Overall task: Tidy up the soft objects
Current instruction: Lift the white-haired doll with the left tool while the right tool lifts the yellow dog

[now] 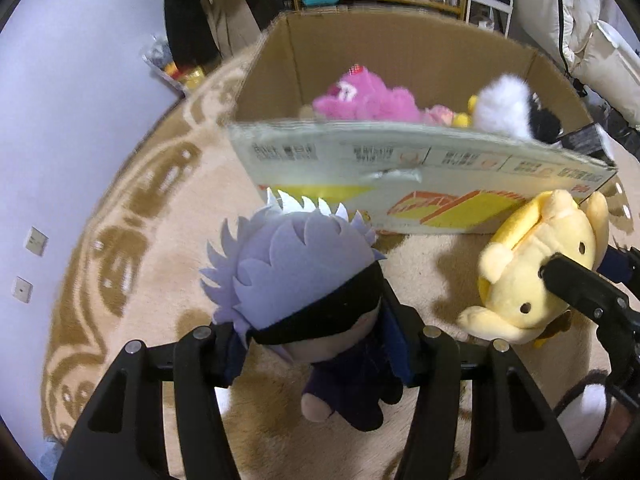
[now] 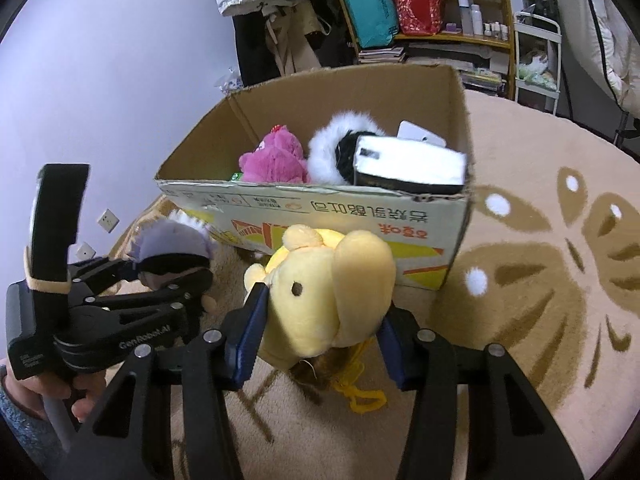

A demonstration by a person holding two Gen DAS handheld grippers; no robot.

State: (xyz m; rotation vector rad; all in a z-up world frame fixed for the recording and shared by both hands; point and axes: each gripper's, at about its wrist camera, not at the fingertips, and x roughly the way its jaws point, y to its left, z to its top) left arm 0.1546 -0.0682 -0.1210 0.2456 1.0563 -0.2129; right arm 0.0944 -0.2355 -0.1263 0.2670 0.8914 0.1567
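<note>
My left gripper (image 1: 316, 344) is shut on a doll with spiky lilac hair and a black blindfold (image 1: 296, 276), held above the rug in front of the cardboard box (image 1: 400, 176). My right gripper (image 2: 320, 344) is shut on a yellow plush dog (image 2: 324, 296), also held just before the box (image 2: 320, 208). The yellow plush (image 1: 536, 276) shows at the right of the left wrist view, and the lilac doll (image 2: 172, 256) at the left of the right wrist view. Inside the box lie a pink plush (image 2: 276, 156), a white and black furry plush (image 2: 332, 152) and a white-topped black item (image 2: 408, 164).
The box stands on a beige rug with brown patterns (image 2: 540, 260). A lilac wall (image 2: 120, 80) with sockets is at the left. Behind the box stand a shelf with bags and bottles (image 2: 420, 12), hanging clothes (image 2: 280, 32) and a white trolley (image 2: 536, 56).
</note>
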